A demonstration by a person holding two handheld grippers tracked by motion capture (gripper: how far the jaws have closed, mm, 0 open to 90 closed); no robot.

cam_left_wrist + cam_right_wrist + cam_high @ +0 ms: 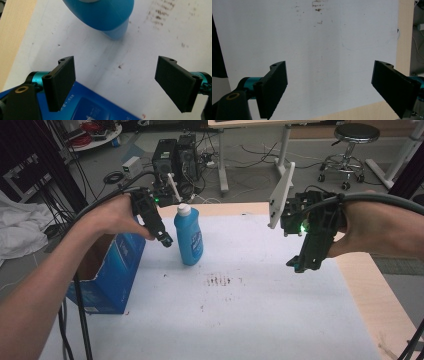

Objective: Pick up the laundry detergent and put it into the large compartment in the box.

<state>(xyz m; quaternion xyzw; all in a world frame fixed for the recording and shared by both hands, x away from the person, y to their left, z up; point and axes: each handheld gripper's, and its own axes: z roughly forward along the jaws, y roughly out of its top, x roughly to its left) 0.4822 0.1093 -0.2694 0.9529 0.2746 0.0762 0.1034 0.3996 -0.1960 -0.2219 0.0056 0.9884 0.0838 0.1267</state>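
- The left forearm comes in from 7 o'clock of the high view and slants up toward the middle; its hand holds the left gripper (165,240) tipped down, above the counter's (260,320) white sheet.
- In the left gripper view its fingers (62,82) stand wide apart with nothing between them, the sheet showing in the gap.
- The blue box (107,277) sits at the counter's 9 o'clock edge, top open; what it holds cannot be told.
- The blue bottle (188,237), white-capped, stands upright just at 3 o'clock of the left gripper, apart from it, near the box.
- The right hand reaches in from 3 o'clock, wrist level, holding the right gripper (300,265) pointed down over the sheet.
- Its fingers (274,87) are also spread wide and hold nothing, well apart from the bottle.
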